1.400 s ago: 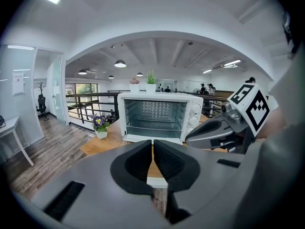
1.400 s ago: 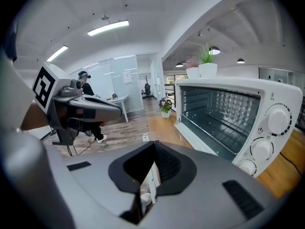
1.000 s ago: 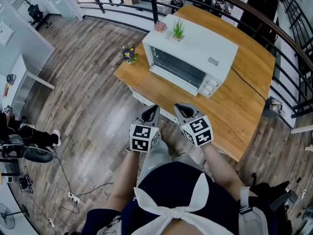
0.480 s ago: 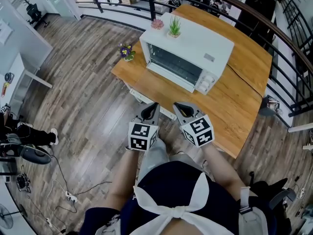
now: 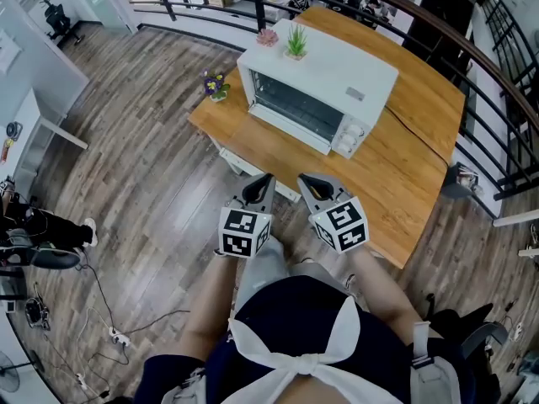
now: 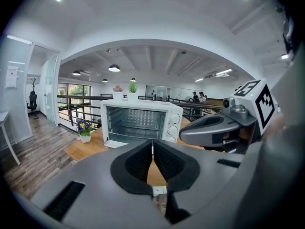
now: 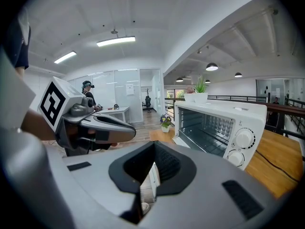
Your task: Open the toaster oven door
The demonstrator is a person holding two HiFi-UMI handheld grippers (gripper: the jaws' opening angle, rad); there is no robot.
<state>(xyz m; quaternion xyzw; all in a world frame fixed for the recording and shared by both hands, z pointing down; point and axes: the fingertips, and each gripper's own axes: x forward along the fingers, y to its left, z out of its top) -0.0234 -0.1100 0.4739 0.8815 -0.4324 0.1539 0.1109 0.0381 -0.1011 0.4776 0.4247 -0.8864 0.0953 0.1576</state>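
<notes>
A white toaster oven (image 5: 324, 78) stands on the wooden table (image 5: 404, 183). Its glass door (image 5: 286, 130) lies folded down flat in front of it, and the wire rack inside shows in both gripper views. My left gripper (image 5: 263, 179) and right gripper (image 5: 310, 182) are side by side near my body, off the table's near edge and well short of the oven. Both are shut with nothing between the jaws. In the left gripper view the oven (image 6: 140, 120) is straight ahead beyond the left gripper (image 6: 152, 149). In the right gripper view the oven (image 7: 219, 125) is to the right of the right gripper (image 7: 153, 149).
A small pot of purple flowers (image 5: 216, 85) sits on the table's left corner. A green plant (image 5: 296, 42) and a pink succulent (image 5: 267, 37) stand on the oven's top. A black cable (image 5: 421, 137) runs across the table. A black railing (image 5: 472, 49) curves behind it.
The head view has shifted a little, so the oven and table sit slightly further left and up. Both grippers stay shut and in the same place.
</notes>
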